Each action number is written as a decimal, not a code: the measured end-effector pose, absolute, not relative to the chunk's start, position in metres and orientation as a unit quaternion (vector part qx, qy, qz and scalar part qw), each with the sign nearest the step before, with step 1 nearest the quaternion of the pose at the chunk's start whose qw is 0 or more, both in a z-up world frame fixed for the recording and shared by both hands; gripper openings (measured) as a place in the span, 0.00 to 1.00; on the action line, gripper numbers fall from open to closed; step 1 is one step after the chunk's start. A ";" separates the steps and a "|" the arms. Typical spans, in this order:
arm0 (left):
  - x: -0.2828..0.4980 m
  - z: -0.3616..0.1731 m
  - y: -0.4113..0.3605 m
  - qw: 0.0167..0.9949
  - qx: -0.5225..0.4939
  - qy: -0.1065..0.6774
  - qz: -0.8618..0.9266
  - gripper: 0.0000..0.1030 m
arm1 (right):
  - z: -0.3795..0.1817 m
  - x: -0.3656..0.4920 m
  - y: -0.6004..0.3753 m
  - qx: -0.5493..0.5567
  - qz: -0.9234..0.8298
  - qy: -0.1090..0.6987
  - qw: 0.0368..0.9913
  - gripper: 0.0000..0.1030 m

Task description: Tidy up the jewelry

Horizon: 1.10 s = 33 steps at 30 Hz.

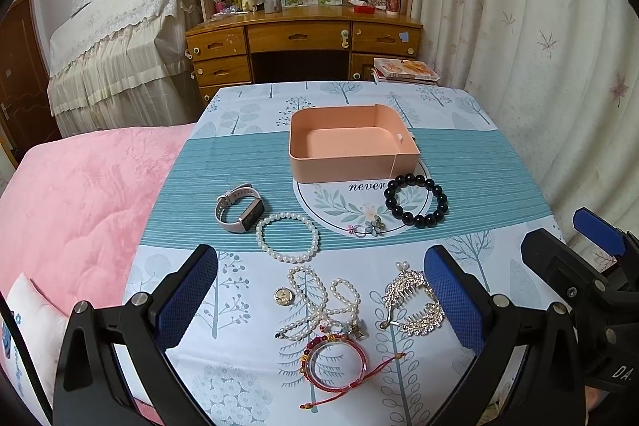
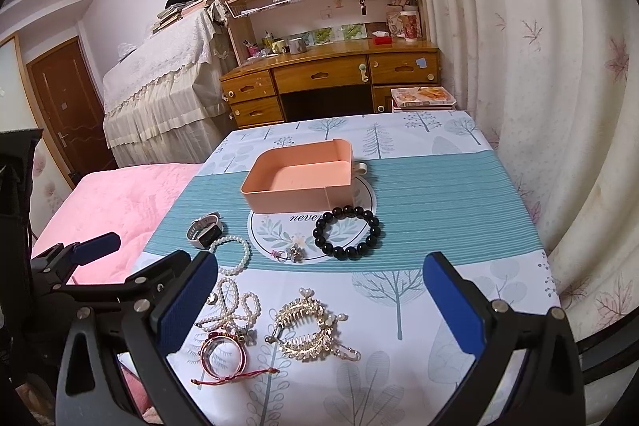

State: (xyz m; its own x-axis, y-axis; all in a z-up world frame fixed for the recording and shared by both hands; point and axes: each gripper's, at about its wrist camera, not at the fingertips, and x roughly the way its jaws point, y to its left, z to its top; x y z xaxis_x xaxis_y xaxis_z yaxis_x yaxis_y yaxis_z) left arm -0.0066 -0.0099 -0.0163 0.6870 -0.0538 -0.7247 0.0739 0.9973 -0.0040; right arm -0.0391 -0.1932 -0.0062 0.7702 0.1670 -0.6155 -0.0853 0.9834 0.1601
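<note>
An empty peach box [image 1: 351, 142] [image 2: 299, 182] stands mid-table. In front of it lie a black bead bracelet [image 1: 415, 200] [image 2: 346, 232], a watch [image 1: 239, 208] [image 2: 205, 230], a pearl bracelet [image 1: 287, 237] [image 2: 231, 254] and a small flower charm [image 1: 367, 227] [image 2: 291, 252]. Nearer lie a pearl strand [image 1: 323, 302] [image 2: 233, 306], a gold brooch [image 1: 282, 296], a gold hair comb [image 1: 415, 302] [image 2: 309, 326] and a red bangle [image 1: 333, 362] [image 2: 221, 352]. My left gripper [image 1: 319, 298] is open and empty above the near items. My right gripper [image 2: 319, 306] is open and empty beside it.
The table has a blue tree-print cloth [image 1: 499, 162] [image 2: 459, 194]. A pink bed [image 1: 80, 194] [image 2: 112, 202] adjoins its left edge. A wooden desk with shelves [image 1: 303, 34] [image 2: 331, 74] stands behind. Curtains [image 1: 539, 26] [image 2: 539, 66] hang on the right.
</note>
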 end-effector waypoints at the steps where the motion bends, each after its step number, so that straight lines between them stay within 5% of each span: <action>1: -0.007 -0.016 -0.010 0.918 0.013 0.395 -0.035 0.99 | -0.010 -0.037 -0.192 0.062 0.067 0.332 0.939 1.00; 33: 0.009 -0.019 -0.006 0.896 0.009 0.441 -0.058 0.99 | -0.004 -0.026 -0.181 0.057 0.096 0.343 0.933 1.00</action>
